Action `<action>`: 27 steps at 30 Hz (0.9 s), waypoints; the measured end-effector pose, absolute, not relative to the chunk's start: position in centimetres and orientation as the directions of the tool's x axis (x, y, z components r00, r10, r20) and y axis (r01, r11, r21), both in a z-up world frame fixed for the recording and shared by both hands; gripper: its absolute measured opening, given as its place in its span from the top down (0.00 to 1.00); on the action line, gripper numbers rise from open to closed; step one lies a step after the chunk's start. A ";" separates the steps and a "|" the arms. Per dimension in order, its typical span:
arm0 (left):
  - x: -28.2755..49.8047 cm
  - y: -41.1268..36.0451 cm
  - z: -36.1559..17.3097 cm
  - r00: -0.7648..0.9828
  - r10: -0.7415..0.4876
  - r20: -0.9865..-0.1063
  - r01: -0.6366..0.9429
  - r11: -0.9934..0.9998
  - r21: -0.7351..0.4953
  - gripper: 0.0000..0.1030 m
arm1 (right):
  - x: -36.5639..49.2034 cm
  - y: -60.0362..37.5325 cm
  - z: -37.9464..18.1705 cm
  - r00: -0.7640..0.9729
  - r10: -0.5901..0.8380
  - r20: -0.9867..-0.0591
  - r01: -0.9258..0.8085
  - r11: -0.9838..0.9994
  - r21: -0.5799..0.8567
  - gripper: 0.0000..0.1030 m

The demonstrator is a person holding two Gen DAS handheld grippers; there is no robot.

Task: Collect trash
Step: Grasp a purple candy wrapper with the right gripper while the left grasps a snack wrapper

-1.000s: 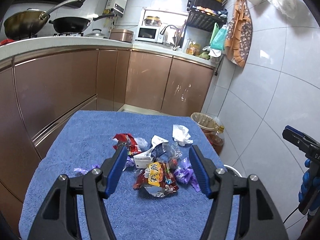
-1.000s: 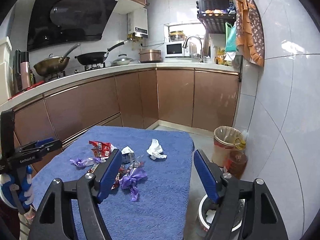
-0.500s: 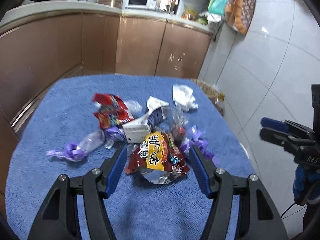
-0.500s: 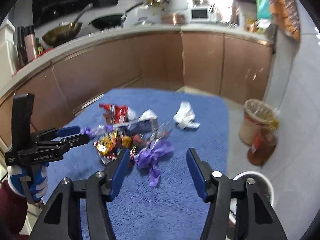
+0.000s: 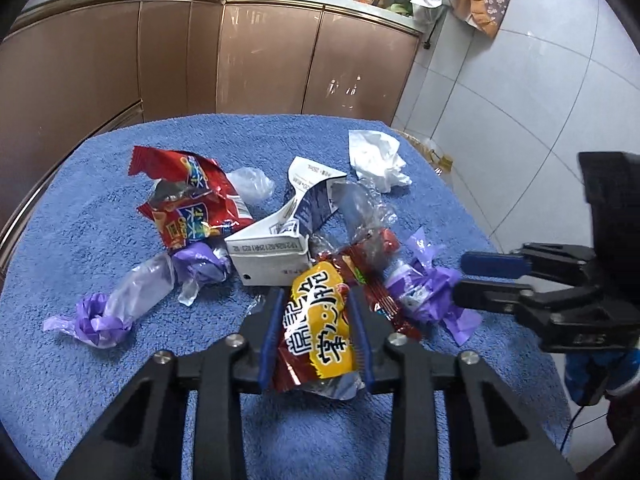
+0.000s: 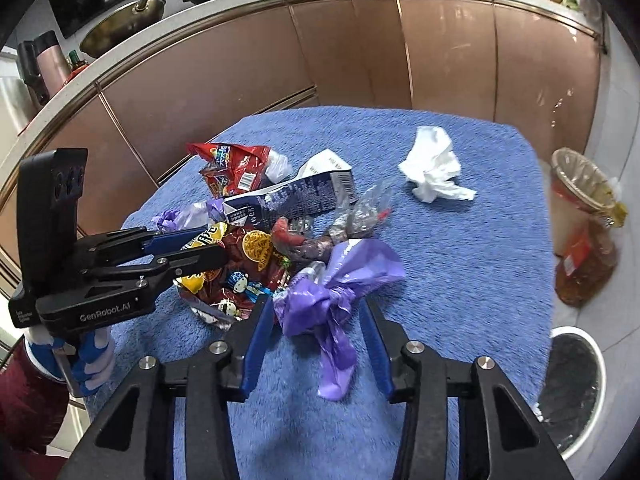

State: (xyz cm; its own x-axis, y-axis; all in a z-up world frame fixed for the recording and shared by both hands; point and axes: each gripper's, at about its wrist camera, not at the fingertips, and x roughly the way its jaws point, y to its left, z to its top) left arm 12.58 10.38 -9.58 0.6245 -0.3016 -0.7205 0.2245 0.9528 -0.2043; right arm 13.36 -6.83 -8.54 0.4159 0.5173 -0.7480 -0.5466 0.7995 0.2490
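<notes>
Left claw had closed from wide open a second earlier to a narrow grip on the yellow-and-red snack wrapper, its blue pads pressed against both sides of the foil at the near edge of the heap. Right claw had narrowed too, and its pads flanked the purple plastic bag; whether they were already pinching the knot or stood just beside it could not be told. In the space of that second both claws had dropped from a high, distant stance to the blue towel-covered desk, each onto a separate piece of trash.

That suggested the approach was over and the grasp was in hand, with nothing yet lifted. The remaining litter lay touching or overlapping in the middle of the desk: a red snack bag, a torn white carton, clear cellophane and a second purple twist. A crumpled white tissue sat apart toward the far edge. A white bin stood on the floor just beside the desk on the right, with a lined basket farther off, so a lift and a carry to the right seemed the likely next need, and several more pieces would remain.
</notes>
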 end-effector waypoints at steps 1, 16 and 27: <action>12.5 10.5 -9.6 0.622 -0.309 -0.719 0.227 0.951 -0.212 0.78 | 13.5 -6.7 -8.7 0.412 0.515 -0.751 -0.547 0.799 0.248 0.64; 9.0 9.5 -7.3 0.663 -0.294 -0.689 0.236 0.955 -0.180 0.87 | 12.4 -7.0 -7.6 0.437 0.534 -0.724 -0.559 0.792 0.246 0.80; 3.8 10.8 -1.4 0.769 -0.223 -0.600 0.187 0.975 -0.123 0.88 | 7.2 -9.7 -2.3 0.550 0.546 -0.632 -0.560 0.802 0.206 0.80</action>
State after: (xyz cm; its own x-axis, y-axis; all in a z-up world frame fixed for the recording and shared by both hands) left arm 3.82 10.77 -1.43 0.7687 -0.2230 -0.5995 0.1870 0.9747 -0.1227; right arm 7.24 -9.68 -2.28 0.5500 0.5458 -0.6321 -0.5602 0.8025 0.2055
